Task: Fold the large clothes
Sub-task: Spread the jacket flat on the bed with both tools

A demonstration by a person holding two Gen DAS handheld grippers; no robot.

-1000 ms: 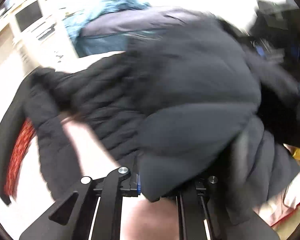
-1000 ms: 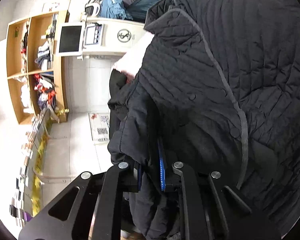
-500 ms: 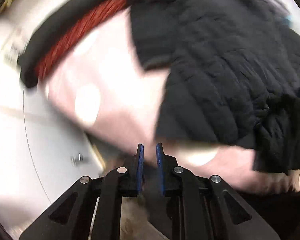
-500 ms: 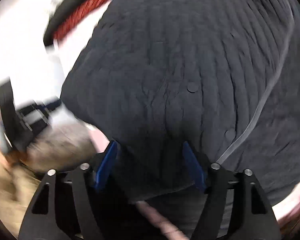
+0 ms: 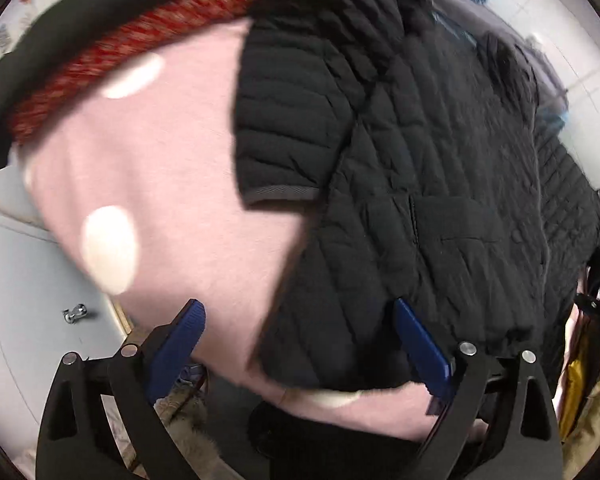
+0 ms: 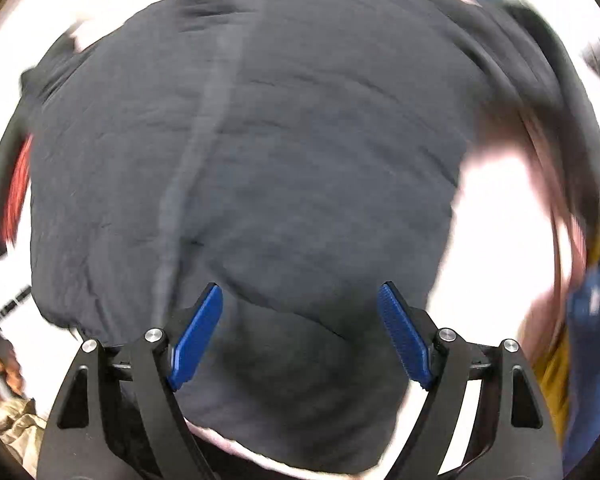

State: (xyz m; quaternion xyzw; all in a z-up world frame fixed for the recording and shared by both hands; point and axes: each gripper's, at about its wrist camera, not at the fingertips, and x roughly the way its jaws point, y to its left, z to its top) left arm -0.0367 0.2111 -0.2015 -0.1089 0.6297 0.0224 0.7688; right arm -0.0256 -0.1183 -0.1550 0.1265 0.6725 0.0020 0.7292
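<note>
A black quilted jacket point(image 5: 440, 180) lies spread on a pink cover with white dots point(image 5: 180, 200), one sleeve point(image 5: 292, 120) folded across its front. My left gripper point(image 5: 296, 306) points down over the jacket's hem, where black fabric meets pink. Its jaws are opening wide, and the blue pads point(image 5: 420, 344) touch nothing. In the right wrist view the same jacket point(image 6: 280, 160) fills the blurred picture. My right gripper point(image 6: 300, 287) hangs above it. Its jaws are opening too, with the cloth lying below and between them but not pinched.
A red knit garment edged in black point(image 5: 140, 40) lies at the far side of the pink cover. Grey floor point(image 5: 20, 280) shows at the left. A tan fur-trimmed garment point(image 5: 188, 432) sits below the left gripper, with yellow and tan clothes point(image 5: 576, 380) at the right.
Both grippers held the jacket's fabric a second ago and have let it go. Their jaws now stand wide. Both have swung to look down on the jacket, which now lies flatter.
</note>
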